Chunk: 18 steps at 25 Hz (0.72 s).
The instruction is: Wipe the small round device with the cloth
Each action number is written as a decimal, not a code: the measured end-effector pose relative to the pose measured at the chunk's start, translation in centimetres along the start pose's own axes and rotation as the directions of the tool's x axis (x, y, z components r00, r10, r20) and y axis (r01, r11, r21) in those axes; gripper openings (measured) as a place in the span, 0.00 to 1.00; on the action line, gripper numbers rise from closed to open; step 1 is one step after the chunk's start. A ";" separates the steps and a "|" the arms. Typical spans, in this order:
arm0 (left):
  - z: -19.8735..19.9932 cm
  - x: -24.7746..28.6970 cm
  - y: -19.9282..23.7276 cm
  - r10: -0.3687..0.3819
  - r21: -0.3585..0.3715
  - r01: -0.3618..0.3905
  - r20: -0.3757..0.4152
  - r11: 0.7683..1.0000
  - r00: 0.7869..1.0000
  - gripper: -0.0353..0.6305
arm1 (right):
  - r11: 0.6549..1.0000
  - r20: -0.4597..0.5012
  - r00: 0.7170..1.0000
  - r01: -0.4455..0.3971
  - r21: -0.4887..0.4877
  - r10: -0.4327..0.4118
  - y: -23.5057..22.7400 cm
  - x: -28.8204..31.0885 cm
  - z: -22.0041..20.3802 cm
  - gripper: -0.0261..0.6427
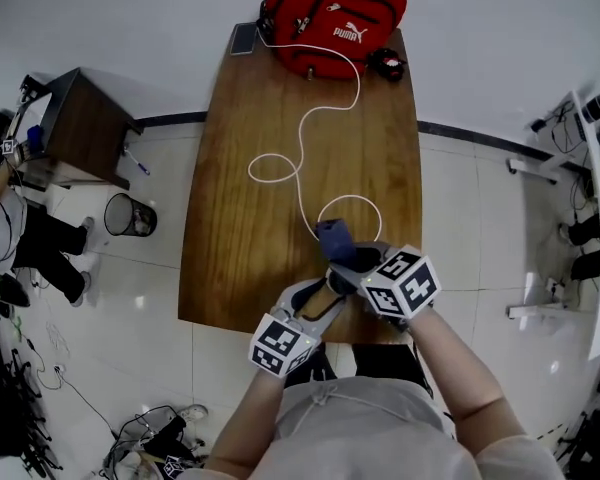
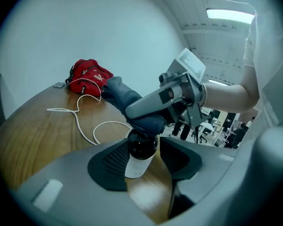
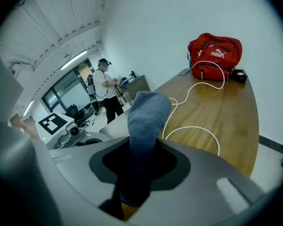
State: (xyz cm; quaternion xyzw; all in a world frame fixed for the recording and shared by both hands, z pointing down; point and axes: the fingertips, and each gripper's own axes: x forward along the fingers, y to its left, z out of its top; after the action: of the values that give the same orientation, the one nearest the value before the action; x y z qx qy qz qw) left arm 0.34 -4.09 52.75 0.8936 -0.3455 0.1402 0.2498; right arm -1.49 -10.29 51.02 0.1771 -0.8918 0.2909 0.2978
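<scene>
The small round device (image 2: 140, 155), black on top with a white body, stands on the wooden table (image 1: 240, 198) between the jaws of my left gripper (image 2: 148, 160). It rests against the left pad, with a gap to the right pad, so the left gripper is open. My right gripper (image 3: 139, 168) is shut on a blue-grey cloth (image 3: 146, 119). In the left gripper view the right gripper (image 2: 179, 93) holds the cloth (image 2: 125, 98) down onto the device's top. In the head view both grippers meet near the table's front edge, the cloth (image 1: 334, 238) sticks up, and the device is hidden.
A white cable (image 1: 300, 148) loops along the table from a red bag (image 1: 332, 20) at the far end. A phone (image 1: 244, 38) and a small black item (image 1: 387, 64) lie beside the bag. A waste bin (image 1: 130, 215) and dark cabinet (image 1: 80, 123) stand on the left.
</scene>
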 end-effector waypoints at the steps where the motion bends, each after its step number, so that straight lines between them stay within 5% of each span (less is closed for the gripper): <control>1: 0.2 0.0 -0.1 -0.001 -0.006 0.001 0.014 1.000 1.000 0.35 | 1.000 0.009 1.000 0.006 0.020 -0.007 -0.5 -0.2 -0.1 0.21; 5: 0.2 0.2 -0.4 0.001 -0.010 -0.001 0.043 1.000 0.999 0.35 | 0.994 -0.004 0.998 0.063 0.086 -0.063 -2.6 -1.4 -1.5 0.21; 11: -0.3 0.4 0.4 0.042 0.050 -0.045 0.052 0.998 0.998 0.37 | 0.982 -0.094 0.978 0.188 0.017 -0.186 -4.6 -3.3 -4.6 0.21; 18: -0.8 3.4 1.1 0.036 0.112 -0.044 0.069 0.993 0.997 0.57 | 0.977 -0.073 0.980 0.191 0.093 -0.184 -6.1 -4.4 -7.0 0.21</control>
State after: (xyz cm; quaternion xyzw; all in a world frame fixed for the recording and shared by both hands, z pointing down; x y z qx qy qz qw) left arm 1.99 -6.26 55.25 0.9034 -0.3631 0.1347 0.1843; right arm 7.82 -9.99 55.33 0.2656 -0.8456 0.3109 0.3431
